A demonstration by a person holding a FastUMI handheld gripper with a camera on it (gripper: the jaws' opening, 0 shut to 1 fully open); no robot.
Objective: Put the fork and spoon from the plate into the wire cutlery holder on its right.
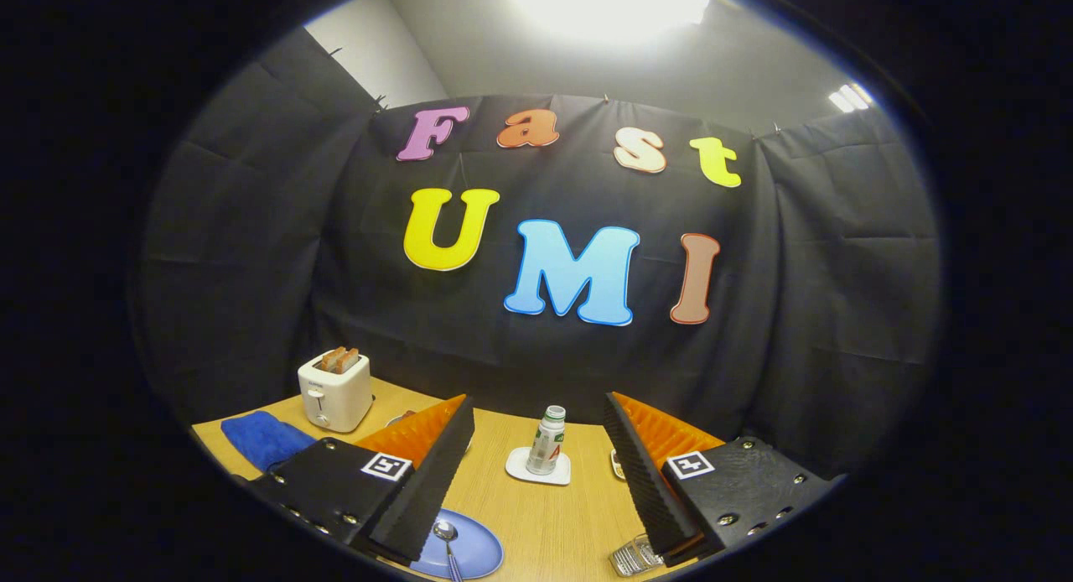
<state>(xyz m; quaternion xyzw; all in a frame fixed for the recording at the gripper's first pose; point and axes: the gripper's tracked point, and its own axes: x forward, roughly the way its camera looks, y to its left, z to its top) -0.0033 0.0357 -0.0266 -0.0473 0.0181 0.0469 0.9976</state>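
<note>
My gripper (536, 444) is open, raised above the wooden table, with nothing between its fingers. A blue plate (474, 553) lies low beside the left finger, partly hidden by it. On the plate lies a spoon (447, 538), bowl toward the far side. I cannot make out a fork. A corner of the wire cutlery holder (634, 555) peeks out below the right finger, to the right of the plate.
A small bottle (548, 441) stands on a white coaster (536, 469) between and beyond the fingers. A white toaster (335, 391) holding toast sits far left, with a blue cloth (264, 438) in front of it. Black cloth walls close the booth.
</note>
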